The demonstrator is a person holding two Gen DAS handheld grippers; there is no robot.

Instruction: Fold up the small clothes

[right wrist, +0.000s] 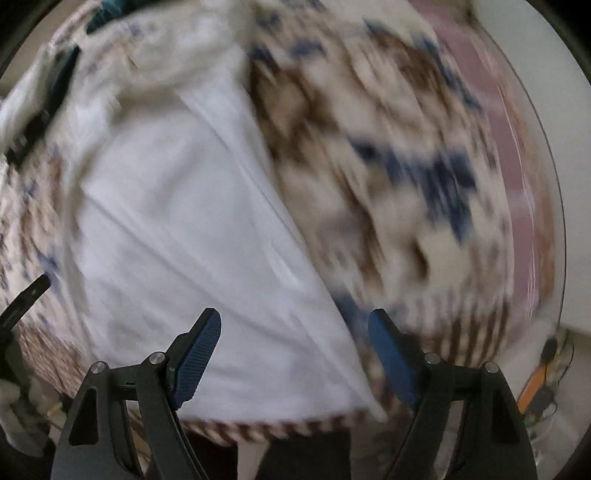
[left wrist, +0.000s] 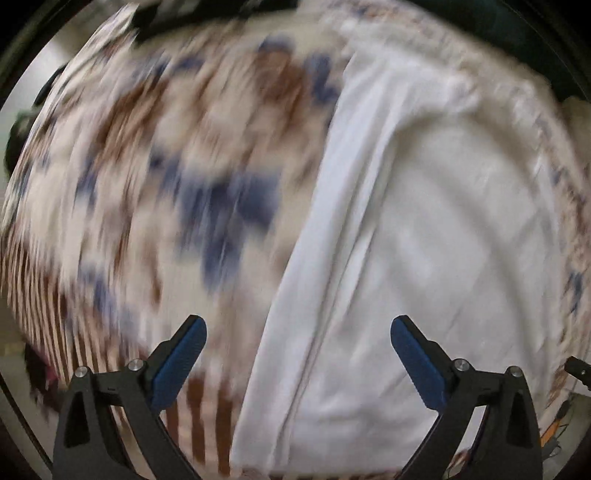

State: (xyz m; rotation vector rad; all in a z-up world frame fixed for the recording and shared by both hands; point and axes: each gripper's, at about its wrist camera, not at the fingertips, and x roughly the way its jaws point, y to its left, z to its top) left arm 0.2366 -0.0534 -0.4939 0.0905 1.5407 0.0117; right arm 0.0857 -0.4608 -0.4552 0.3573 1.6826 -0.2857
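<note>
A white garment (left wrist: 424,229) lies flat on a patterned cloth (left wrist: 155,155) with brown and blue motifs and a brown-striped border. Both views are blurred by motion. My left gripper (left wrist: 298,325) points down over the garment's left edge; its blue-padded fingers (left wrist: 177,365) stand wide apart with nothing between them. In the right wrist view the same white garment (right wrist: 177,221) fills the left and middle. My right gripper (right wrist: 294,317) hangs open above its lower right edge, where it meets the patterned cloth (right wrist: 388,166). Neither gripper holds anything.
The patterned cloth's striped border (right wrist: 258,430) ends at a near edge with dark space below. A pink band (right wrist: 517,177) runs along the cloth's right side. Orange and dark small items (right wrist: 535,387) lie at the lower right. A dark object (left wrist: 207,11) sits at the far edge.
</note>
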